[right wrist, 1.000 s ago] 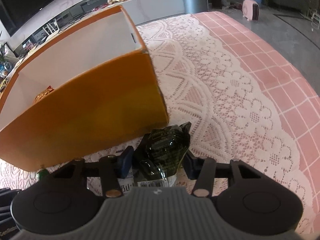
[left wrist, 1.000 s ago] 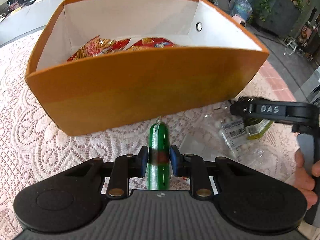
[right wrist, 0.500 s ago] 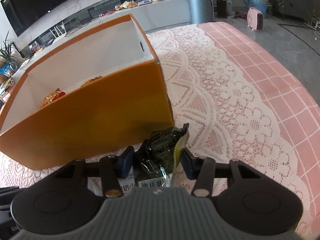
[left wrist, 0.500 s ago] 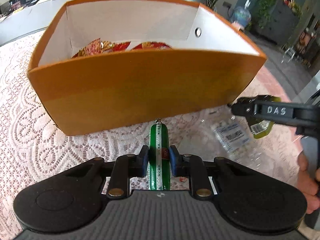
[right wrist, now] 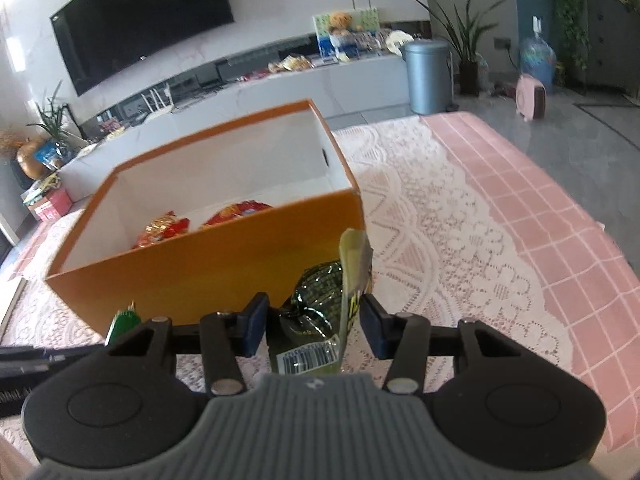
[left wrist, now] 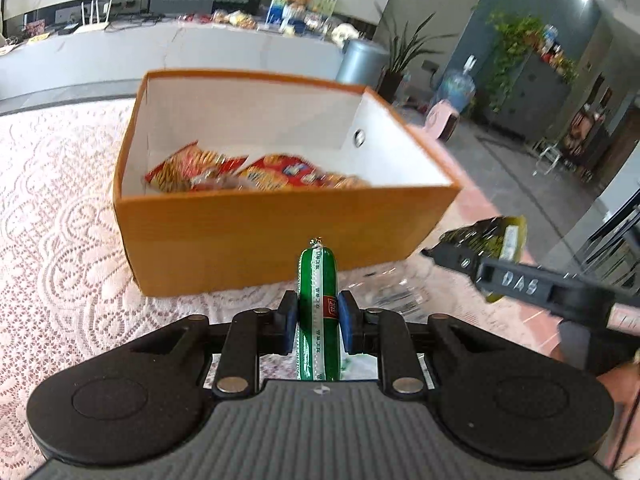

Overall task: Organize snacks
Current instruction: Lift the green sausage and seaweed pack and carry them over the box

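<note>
Two snack-gripping claws (left wrist: 318,322) (right wrist: 313,326) near box (left wrist: 280,232)

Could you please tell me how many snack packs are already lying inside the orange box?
2 that I can make out: one red pack at the left of the orange box, another beside it toward the middle. The front wall may hide more.

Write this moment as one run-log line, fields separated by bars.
left gripper: holds sausage | right gripper: holds green packet | box: red packets inside
</note>
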Demonstrator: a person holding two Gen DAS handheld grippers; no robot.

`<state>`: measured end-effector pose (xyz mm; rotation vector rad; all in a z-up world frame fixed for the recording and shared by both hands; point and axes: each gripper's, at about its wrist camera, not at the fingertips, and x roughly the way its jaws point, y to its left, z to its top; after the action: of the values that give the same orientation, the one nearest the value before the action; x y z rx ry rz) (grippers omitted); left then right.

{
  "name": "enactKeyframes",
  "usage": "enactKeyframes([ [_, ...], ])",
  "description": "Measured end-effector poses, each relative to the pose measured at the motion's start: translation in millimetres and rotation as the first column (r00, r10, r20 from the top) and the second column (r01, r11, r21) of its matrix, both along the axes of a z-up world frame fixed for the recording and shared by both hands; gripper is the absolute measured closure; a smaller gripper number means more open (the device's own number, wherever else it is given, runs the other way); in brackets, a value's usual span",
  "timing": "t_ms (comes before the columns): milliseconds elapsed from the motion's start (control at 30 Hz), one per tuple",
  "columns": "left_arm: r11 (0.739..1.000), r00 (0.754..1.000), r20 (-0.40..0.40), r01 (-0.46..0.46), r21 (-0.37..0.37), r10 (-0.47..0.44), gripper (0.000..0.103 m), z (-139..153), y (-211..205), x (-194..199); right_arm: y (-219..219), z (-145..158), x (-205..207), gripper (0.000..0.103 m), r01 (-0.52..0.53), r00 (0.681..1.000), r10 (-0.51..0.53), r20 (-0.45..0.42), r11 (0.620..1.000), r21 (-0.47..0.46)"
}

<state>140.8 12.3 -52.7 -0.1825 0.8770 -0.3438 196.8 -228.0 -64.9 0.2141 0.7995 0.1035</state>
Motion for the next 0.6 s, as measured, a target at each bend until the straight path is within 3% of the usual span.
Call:
enactKeyframes([
  [333,0.999,0.992,0.127,0.02,-0.033,-0.016,0.08,58,-8,10,6,53,-14,0.055,-0.085,0.99,0.082,0.112,0.996,0.017],
  [600,1.0,0.986,0.165,0.022,-0.017,-0.019,0.08,78,-11,49,34,87,15,0.055,-0.193,0.961,0.21,0.178,0.976,-0.105],
])
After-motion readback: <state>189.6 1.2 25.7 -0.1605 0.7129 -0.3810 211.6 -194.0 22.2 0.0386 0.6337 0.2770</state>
